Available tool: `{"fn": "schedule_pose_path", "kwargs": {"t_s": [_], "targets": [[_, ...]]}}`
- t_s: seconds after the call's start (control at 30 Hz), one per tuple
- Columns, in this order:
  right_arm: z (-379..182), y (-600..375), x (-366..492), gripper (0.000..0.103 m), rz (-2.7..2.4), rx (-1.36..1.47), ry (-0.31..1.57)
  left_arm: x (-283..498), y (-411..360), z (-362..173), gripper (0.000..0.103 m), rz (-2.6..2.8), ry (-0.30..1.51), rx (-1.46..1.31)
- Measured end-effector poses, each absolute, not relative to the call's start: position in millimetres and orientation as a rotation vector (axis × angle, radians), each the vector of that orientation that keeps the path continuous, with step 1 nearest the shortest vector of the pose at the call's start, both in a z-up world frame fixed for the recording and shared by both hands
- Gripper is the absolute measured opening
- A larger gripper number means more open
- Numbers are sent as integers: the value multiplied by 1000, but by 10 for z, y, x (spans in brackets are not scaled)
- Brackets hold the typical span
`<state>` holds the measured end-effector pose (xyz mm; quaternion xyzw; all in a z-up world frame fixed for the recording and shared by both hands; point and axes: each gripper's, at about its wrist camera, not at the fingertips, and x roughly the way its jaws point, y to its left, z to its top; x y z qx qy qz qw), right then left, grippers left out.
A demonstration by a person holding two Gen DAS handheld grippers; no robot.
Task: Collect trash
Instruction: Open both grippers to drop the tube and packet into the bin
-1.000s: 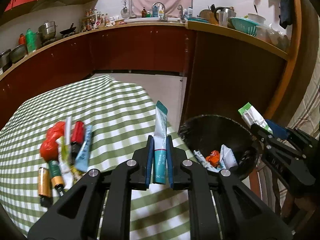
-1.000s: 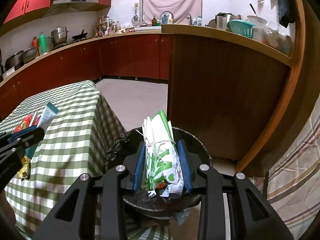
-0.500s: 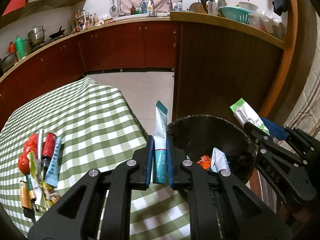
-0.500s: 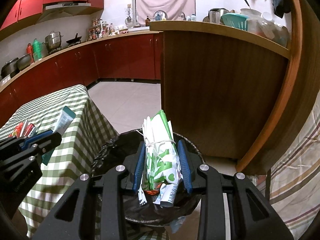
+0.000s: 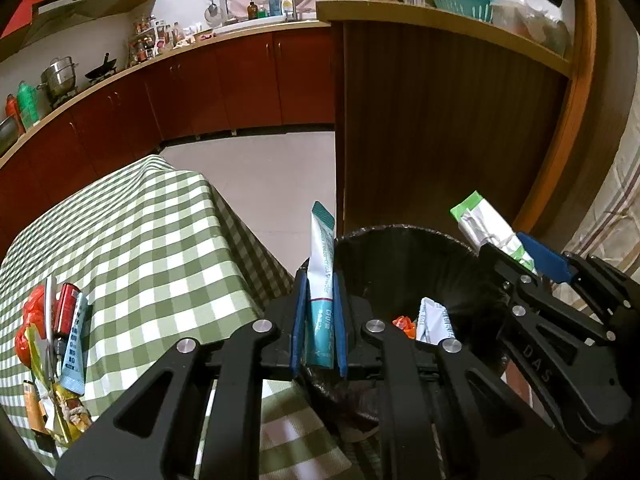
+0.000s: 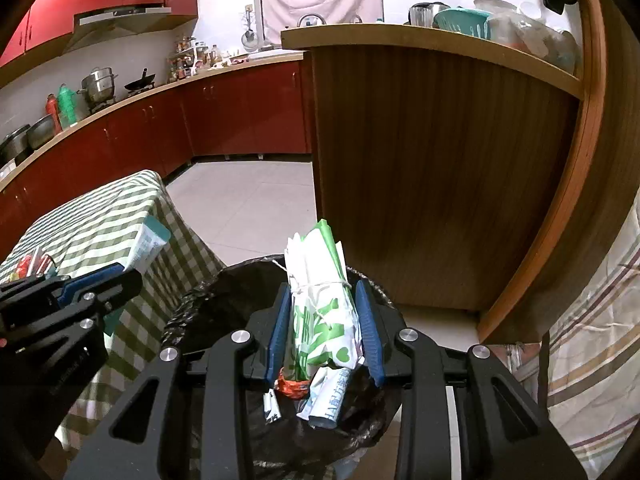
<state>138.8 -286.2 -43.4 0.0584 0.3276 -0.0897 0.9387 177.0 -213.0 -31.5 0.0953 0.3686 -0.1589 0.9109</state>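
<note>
- Left gripper (image 5: 318, 320): fingers closed on a teal-and-white tube (image 5: 321, 280). Long axis runs straight out along the fingers, sealed end away from the camera.
- Right gripper (image 6: 324, 328): fingers clamped on a green-and-white wrapper bundle (image 6: 320, 300) tied with string, long axis also along the fingers.
- Trash bin (image 5: 400, 240), black liner, stands on the floor just beside the tabletop (image 5: 140, 240) edge. Already inside: an orange scrap (image 5: 402, 322) and a white packet (image 5: 434, 320).
- Key relation: right gripper sits directly over the bin mouth, bundle pointing across the opening, bin contents visible right under the fingers in the right wrist view. It looks like the nearer hand for a drop.
- Left gripper is at the bin's near-left rim; the tube lies over the rim line and the tabletop corner, bin opening ahead and to its right. Judgement: it needs a small shift right/forward before release or the tube may catch the rim.
- More trash remains in a pile (image 5: 56, 344) at the left of the tabletop, well apart from both grippers: red wrapper, blue sachet, battery-like items.
</note>
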Motion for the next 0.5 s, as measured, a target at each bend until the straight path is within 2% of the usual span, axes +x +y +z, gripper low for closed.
{"fn": "schedule_pose_path", "kwargs": {"t_s": [0.13, 0.17, 0.23, 0.5], "targets": [[-501, -2908, 1445, 39, -180, 130, 686, 1851, -2149, -393, 17, -326, 808, 189], [-505, -2921, 1453, 43, -183, 131, 687, 1863, -2148, -398, 29, -325, 816, 187], [-508, -2930, 1460, 47, -190, 131, 686, 1883, -2125, -396, 43, -322, 820, 172], [-465, -2952, 1434, 47, -205, 125, 678, 1868, -2065, -368, 44, -310, 810, 160]]}}
